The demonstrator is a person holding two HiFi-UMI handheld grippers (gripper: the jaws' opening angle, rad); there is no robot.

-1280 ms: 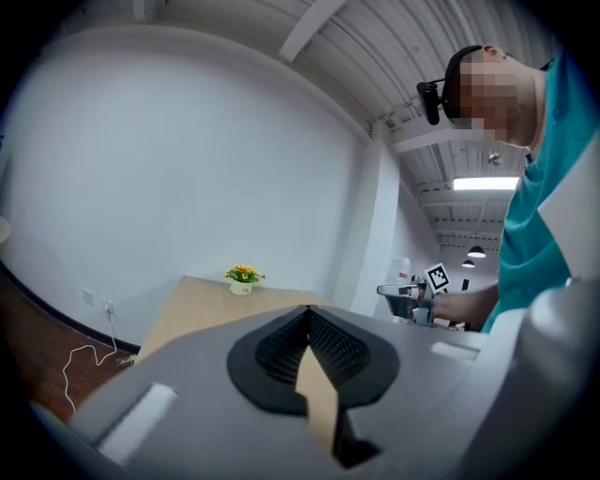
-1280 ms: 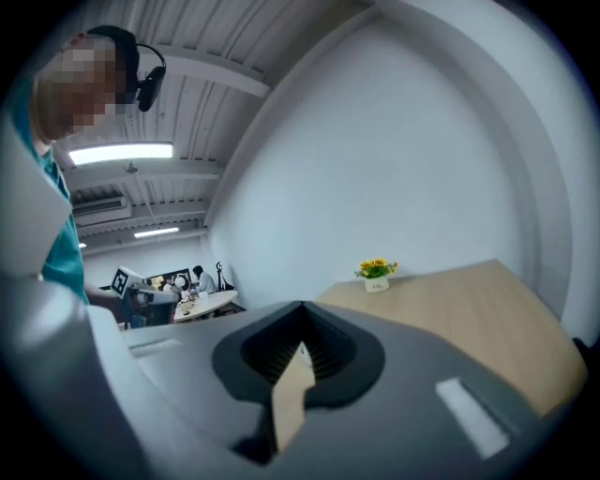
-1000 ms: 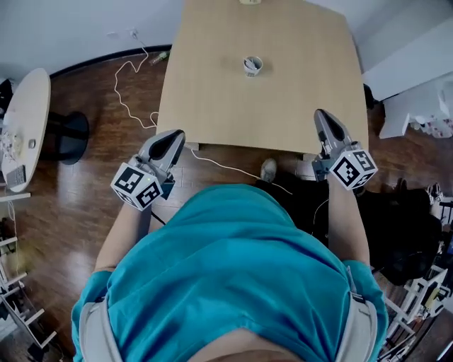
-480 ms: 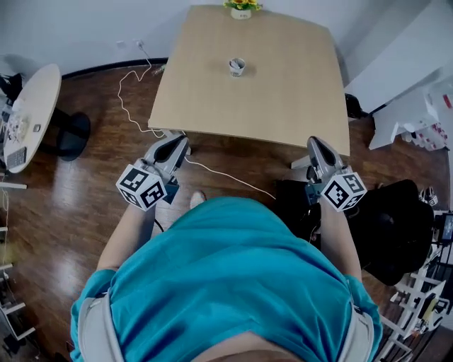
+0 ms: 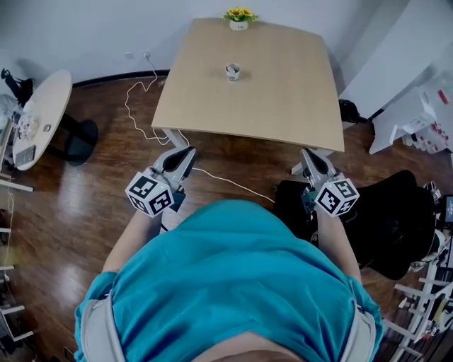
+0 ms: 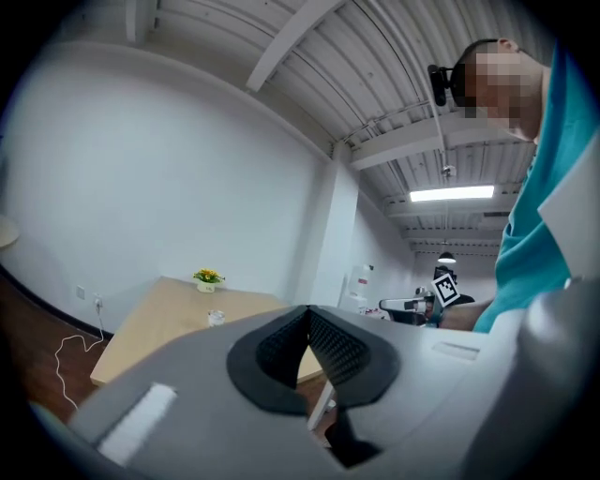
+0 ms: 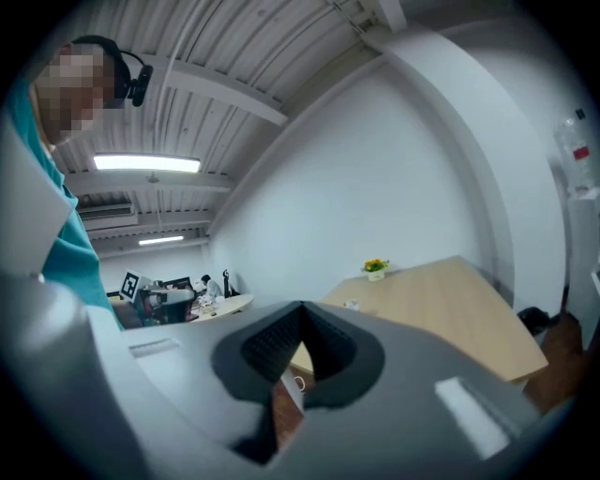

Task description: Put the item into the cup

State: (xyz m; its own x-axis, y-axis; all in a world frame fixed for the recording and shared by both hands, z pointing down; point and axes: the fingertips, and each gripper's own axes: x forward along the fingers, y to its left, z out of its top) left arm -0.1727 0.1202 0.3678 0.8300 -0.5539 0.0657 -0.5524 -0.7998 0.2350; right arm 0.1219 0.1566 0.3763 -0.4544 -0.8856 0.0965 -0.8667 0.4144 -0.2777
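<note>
- Both hand-held grippers are held low in front of a person in a teal shirt (image 5: 226,283). The left gripper (image 5: 185,153) and the right gripper (image 5: 307,154) each have their jaws pressed together, tip to tip, with nothing pinched between them.
- Well apart from both grippers, a small white cup (image 5: 233,71) stands upright on the far half of the table (image 5: 283,99), near its middle line; what lies inside it is too small to make out, and no loose item can be told apart on the tabletop.
- Beyond the cup, at the table's far edge, sits a small white pot of yellow flowers (image 5: 238,18).
- Pale wood forms the rectangular tabletop, which stands on a dark wooden floor (image 5: 85,212) with both grippers over the floor just short of its near edge.
- A white cable (image 5: 138,106) trails across the floor to the table's left; a round white table (image 5: 42,113) stands further left, and a black chair (image 5: 389,219) sits at the right.
- White walls and a beamed ceiling with strip lights enclose the room.
</note>
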